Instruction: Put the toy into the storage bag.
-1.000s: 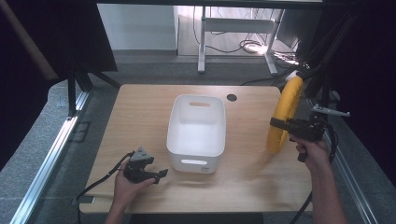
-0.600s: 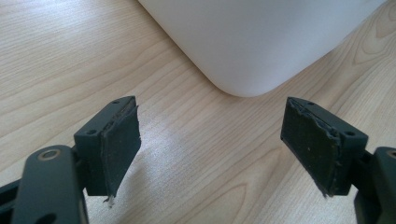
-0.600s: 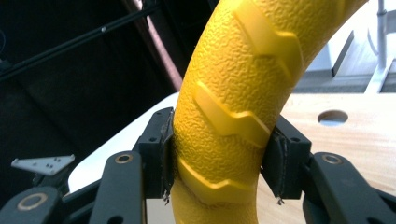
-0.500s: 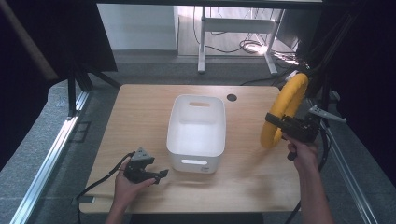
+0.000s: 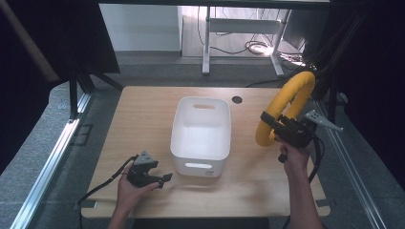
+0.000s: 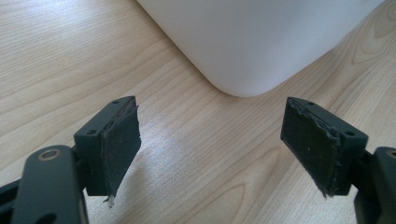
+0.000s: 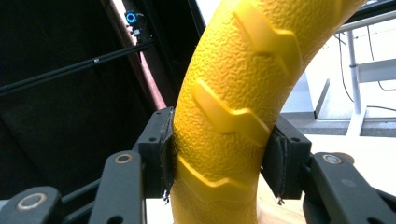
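The right gripper (image 5: 271, 125) is clamped on a yellow ring (image 5: 286, 105), held upright above the table's (image 5: 143, 109) right side. The left gripper (image 5: 162, 179) rests near the table's near-left edge, jaws apart, pointing at the near corner of the white bin (image 5: 200, 129) mid-table.

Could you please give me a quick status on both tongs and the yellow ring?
Left tongs open, low by white bin. Right tongs shut on yellow ring, held above table, right of bin. Nothing between.
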`<state>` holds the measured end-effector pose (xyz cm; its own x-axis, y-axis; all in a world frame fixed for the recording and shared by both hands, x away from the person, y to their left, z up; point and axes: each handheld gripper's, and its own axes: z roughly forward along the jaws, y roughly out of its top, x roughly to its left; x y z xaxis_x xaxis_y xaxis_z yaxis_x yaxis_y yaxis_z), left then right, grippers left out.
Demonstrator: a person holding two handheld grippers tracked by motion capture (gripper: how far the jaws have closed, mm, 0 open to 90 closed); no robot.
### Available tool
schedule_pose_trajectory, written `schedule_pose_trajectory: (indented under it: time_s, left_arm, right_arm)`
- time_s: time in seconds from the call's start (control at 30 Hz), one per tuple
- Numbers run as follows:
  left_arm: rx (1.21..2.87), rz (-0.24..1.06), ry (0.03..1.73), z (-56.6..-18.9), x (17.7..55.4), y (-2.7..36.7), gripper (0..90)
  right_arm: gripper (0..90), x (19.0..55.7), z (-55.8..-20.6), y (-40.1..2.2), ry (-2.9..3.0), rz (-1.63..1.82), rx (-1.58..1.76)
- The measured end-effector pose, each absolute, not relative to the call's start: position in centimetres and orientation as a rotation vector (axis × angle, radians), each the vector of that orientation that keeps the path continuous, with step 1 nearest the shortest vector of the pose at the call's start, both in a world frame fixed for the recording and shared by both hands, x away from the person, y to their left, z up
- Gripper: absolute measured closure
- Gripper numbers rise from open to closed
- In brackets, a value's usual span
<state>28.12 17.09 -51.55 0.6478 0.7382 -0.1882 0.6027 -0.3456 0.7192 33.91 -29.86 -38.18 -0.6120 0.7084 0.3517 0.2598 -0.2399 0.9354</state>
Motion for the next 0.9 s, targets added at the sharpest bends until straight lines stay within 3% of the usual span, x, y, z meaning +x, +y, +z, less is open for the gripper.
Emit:
schedule_pose_trajectory:
  time_s: [0.9]
  left_arm:
    - [2.077, 0.210, 1.037, -51.7, 28.2, 17.0, 20.0]
  right_arm:
    - [50.0, 33.3, -36.6, -26.0, 1.617, 1.990, 1.060]
